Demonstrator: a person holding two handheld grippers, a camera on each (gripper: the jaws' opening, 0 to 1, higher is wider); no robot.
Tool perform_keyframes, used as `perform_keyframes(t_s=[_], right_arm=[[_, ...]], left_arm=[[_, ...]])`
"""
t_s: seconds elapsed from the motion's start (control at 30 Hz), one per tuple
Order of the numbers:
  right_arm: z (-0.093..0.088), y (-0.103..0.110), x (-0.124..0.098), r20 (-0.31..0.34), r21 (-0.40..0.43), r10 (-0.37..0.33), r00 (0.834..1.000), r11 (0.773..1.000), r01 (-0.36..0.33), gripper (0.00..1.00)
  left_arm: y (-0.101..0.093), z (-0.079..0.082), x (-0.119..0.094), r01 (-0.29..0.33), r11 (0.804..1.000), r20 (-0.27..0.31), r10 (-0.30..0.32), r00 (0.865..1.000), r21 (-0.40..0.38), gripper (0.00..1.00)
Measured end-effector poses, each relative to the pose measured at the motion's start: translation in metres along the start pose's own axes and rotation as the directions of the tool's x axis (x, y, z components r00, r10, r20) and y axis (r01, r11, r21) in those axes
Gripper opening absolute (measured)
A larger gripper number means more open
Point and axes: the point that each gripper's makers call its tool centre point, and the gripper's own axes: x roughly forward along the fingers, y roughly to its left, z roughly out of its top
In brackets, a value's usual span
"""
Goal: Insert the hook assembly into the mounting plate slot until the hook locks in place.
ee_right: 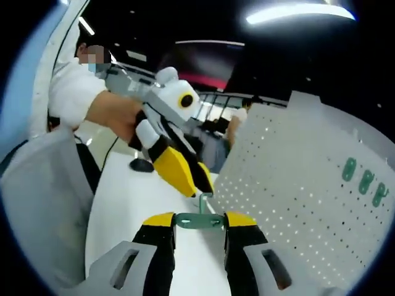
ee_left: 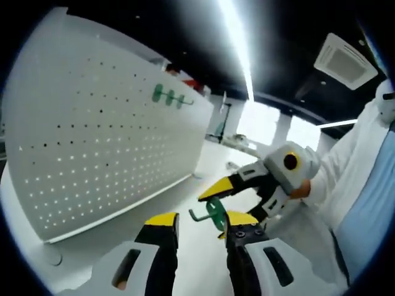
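Note:
A green hook (ee_right: pixel 197 220) sits crosswise between my right gripper's (ee_right: pixel 199 221) yellow-tipped jaws, which are shut on its flat base; a thin prong rises from it. My left gripper (ee_right: pixel 196 180) reaches in from the upper left, its tips just above that prong. In the left gripper view, my left gripper (ee_left: pixel 201 220) stands open with nothing between its jaws. Just beyond its right jaw, the right gripper (ee_left: pixel 223 202) holds the green hook (ee_left: pixel 213 213). The white perforated mounting plate (ee_left: pixel 111 135) stands upright on the left, and on the right as the mounting plate (ee_right: pixel 296 179) in the right gripper view.
Three green hooks (ee_left: pixel 171 97) hang high on the plate, seen too as green hooks (ee_right: pixel 365 179) near its right side. A white table (ee_right: pixel 123 203) runs below the plate. A person's white sleeve (ee_left: pixel 352 172) and hand (ee_right: pixel 111 114) hold the grippers.

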Motion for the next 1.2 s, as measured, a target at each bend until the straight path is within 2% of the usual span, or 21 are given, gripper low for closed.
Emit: perform_keyframes(t_s=[0.2, 0.43, 0.73, 0.97, 1.2], right_arm=[[0.002, 0.003, 0.0, 0.013, -0.02, 0.007, 1.0, 1.0, -0.006, 0.29], [0.002, 0.004, -0.002, 0.012, -0.034, 0.01, 1.0, 0.999, -0.01, 0.29], [-0.001, 0.003, 0.001, -0.005, -0.042, 0.009, 1.0, 0.999, -0.009, 0.29], [-0.005, 0.0, 0.005, -0.032, -0.011, 0.006, 0.999, 1.0, -0.006, 0.29], [-0.01, -0.003, 0.007, -0.056, 0.035, -0.005, 0.998, 0.999, 0.007, 0.29]], left_arm=[[-0.005, -0.002, 0.002, 0.029, 0.999, -0.002, -0.029, 1.0, -0.032, 0.19], [-0.004, -0.001, 0.002, 0.021, 0.999, 0.012, -0.021, 1.0, -0.041, 0.09], [-0.013, 0.007, 0.0, 0.033, 0.997, 0.054, -0.03, 0.998, -0.066, 0.05], [-0.018, 0.01, 0.003, -0.01, 0.999, 0.068, 0.012, 0.998, -0.034, 0.04], [-0.014, 0.008, 0.005, -0.083, 0.997, 0.071, 0.082, 0.994, 0.01, 0.02]])
